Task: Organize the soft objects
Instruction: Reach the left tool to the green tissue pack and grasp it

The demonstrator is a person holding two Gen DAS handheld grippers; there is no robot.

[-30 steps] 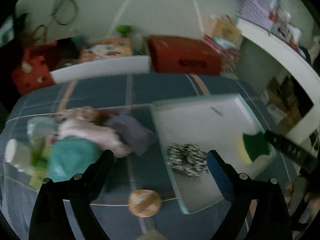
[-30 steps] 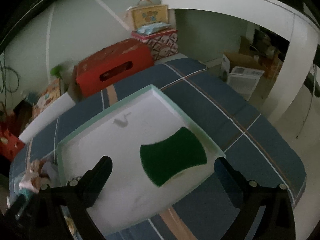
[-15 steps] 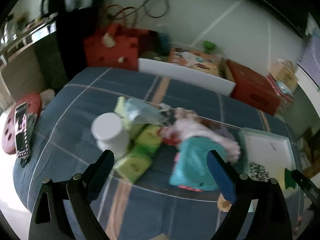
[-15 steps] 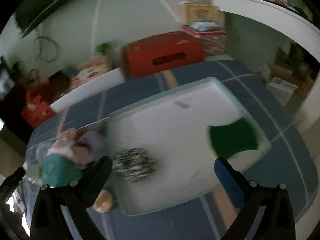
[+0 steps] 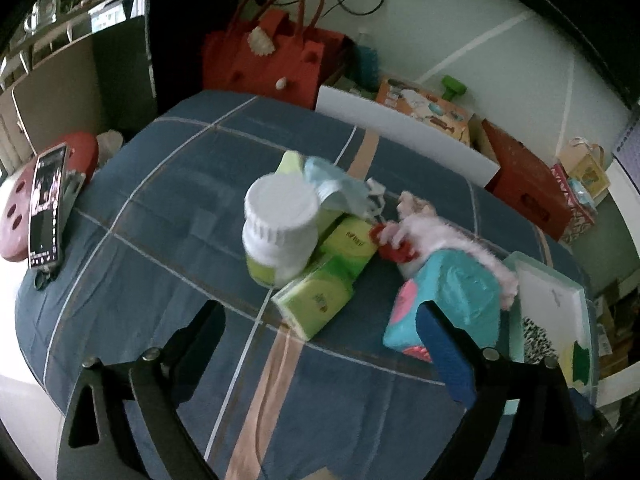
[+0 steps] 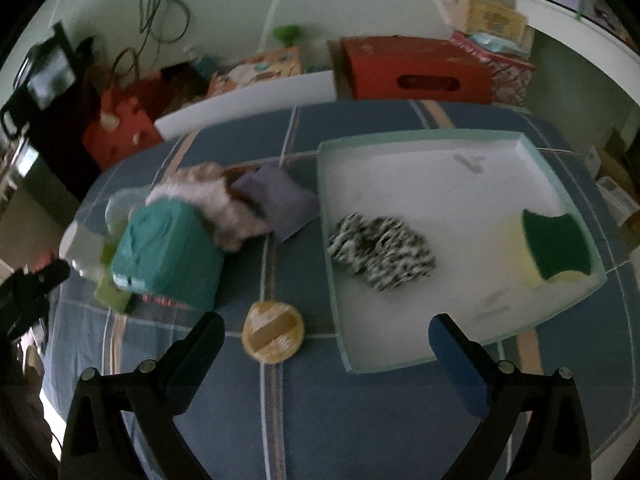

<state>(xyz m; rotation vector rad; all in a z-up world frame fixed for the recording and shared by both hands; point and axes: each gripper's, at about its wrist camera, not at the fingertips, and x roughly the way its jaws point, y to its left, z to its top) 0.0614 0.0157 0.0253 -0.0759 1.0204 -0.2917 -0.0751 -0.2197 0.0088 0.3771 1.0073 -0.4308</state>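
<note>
A white tray point(image 6: 460, 184) holds a black-and-white scrunchie point(image 6: 380, 252) and a green-and-yellow sponge point(image 6: 556, 244). Left of the tray lie a grey-purple cloth point(image 6: 276, 204), a pink fluffy item point(image 6: 216, 208) and a teal tissue pack point(image 6: 168, 260). A round tan puff point(image 6: 272, 330) lies just ahead of my open, empty right gripper point(image 6: 324, 340). In the left wrist view my left gripper point(image 5: 320, 328) is open and empty above green tissue packs point(image 5: 316, 296), a white-lidded jar point(image 5: 280, 224) and the teal pack point(image 5: 448, 300).
A blue face mask point(image 5: 340, 192) and a red clip point(image 5: 394, 246) lie in the pile. A phone point(image 5: 46, 204) rests on a red stool at the left. Red boxes point(image 6: 416, 72), a red bag point(image 5: 276, 52) and a white board point(image 5: 404, 132) line the bed's far side.
Both grippers swung leftward. The left view went from the tray to the jar and tissue packs. The right view now takes in the puff and pile as well as the tray.
</note>
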